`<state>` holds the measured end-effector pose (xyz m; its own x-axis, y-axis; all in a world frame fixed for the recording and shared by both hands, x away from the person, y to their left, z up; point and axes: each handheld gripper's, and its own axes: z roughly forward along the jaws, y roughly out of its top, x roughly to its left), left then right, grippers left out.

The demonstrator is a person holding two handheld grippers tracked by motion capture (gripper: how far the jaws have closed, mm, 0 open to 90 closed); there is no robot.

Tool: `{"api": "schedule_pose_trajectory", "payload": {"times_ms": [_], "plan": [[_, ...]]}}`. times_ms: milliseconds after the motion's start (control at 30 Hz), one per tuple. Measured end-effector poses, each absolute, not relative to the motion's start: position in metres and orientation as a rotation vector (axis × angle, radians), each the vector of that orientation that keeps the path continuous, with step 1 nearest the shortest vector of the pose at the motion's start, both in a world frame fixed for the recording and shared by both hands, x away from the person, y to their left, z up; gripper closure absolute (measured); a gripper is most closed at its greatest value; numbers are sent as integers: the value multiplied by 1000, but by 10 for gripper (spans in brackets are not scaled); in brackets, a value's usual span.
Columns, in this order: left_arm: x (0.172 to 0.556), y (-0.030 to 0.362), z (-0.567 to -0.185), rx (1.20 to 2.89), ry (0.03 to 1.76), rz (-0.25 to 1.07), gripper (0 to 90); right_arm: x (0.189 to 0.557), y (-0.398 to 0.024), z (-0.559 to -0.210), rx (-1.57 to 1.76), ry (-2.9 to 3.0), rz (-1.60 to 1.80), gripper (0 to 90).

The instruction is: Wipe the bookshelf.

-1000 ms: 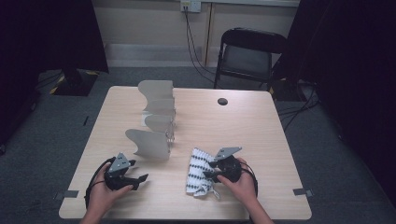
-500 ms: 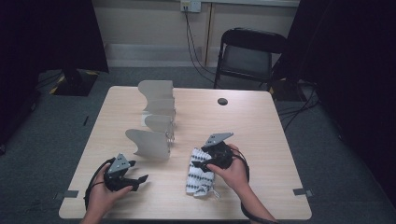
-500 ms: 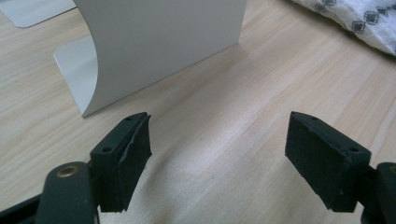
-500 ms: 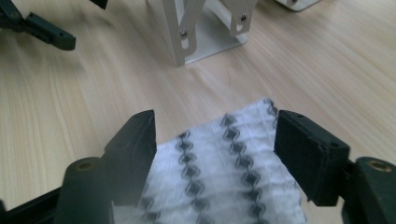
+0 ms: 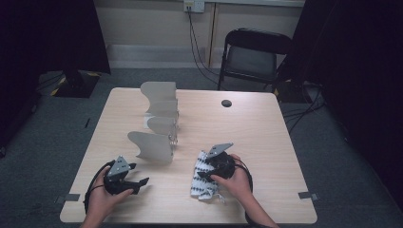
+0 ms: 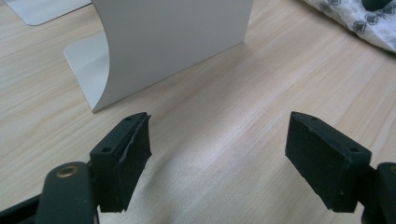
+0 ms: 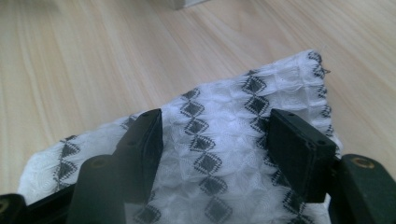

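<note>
white waffle-weave cloth with black diamonds (image 5: 203, 176) lies near the table's (image 5: 266, 137) front edge; right gripper (image 7: 212, 140), jaws just closing yet unclamped, straddles it; left gripper (image 6: 217, 158) gapes empty. risk: pinching one layer only.

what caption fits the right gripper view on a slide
Right gripper poised open over a white diamond-patterned cloth on the table.

Light wood counter (image 5: 266, 142) carrying several curved white sheet stands (image 5: 151, 146) in a row toward its far edge, plus a small dark round disc (image 5: 226, 103). Black folding chair (image 5: 254, 57) behind the counter; wall socket (image 5: 194, 5) with hanging cables above grey carpet.
</note>
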<state>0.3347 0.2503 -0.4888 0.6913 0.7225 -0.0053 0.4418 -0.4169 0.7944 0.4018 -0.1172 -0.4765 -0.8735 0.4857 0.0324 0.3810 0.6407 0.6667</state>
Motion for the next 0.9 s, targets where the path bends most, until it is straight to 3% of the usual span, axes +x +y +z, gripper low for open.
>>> {"api": "schedule_pose_trajectory", "payload": {"times_ms": [267,900], "plan": [[334,258,-488,2084,888,438,219,408,-132,-464,762,2677,1010,360],[329,269,-482,2061,915,444,220,456,-57,-370,663,2573,1234,406]]}}
